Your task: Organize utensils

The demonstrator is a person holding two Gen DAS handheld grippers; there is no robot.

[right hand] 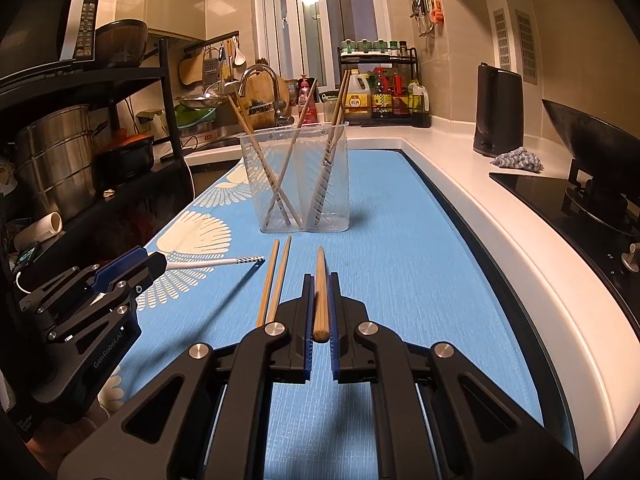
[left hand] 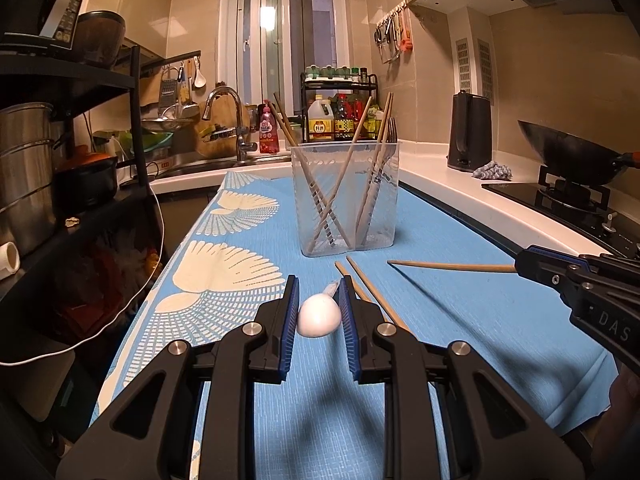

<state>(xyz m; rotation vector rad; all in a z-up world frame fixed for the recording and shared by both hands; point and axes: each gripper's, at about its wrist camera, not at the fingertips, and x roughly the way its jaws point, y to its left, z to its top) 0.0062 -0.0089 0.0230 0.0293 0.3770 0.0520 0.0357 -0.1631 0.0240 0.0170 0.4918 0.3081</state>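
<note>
A white spoon (left hand: 319,316) sits bowl-first between my left gripper's (left hand: 319,282) pads, which are shut on it. From the right wrist view its striped handle (right hand: 224,263) sticks out of the left gripper (right hand: 156,263) above the cloth. My right gripper (right hand: 320,282) is shut on a wooden chopstick (right hand: 321,280) that points forward; the left wrist view shows this chopstick (left hand: 452,266) reaching left from the right gripper (left hand: 524,266). Two more chopsticks (right hand: 276,276) lie side by side on the cloth. Ahead stands a clear plastic holder (left hand: 346,216) with chopsticks and forks in it.
A blue cloth with white patterns (right hand: 400,248) covers the worktop. At the right are a white counter edge, a black kettle (left hand: 470,132), a rag and a wok on the stove (left hand: 576,156). A black shelf with pots (left hand: 36,168) stands close at the left, the sink behind.
</note>
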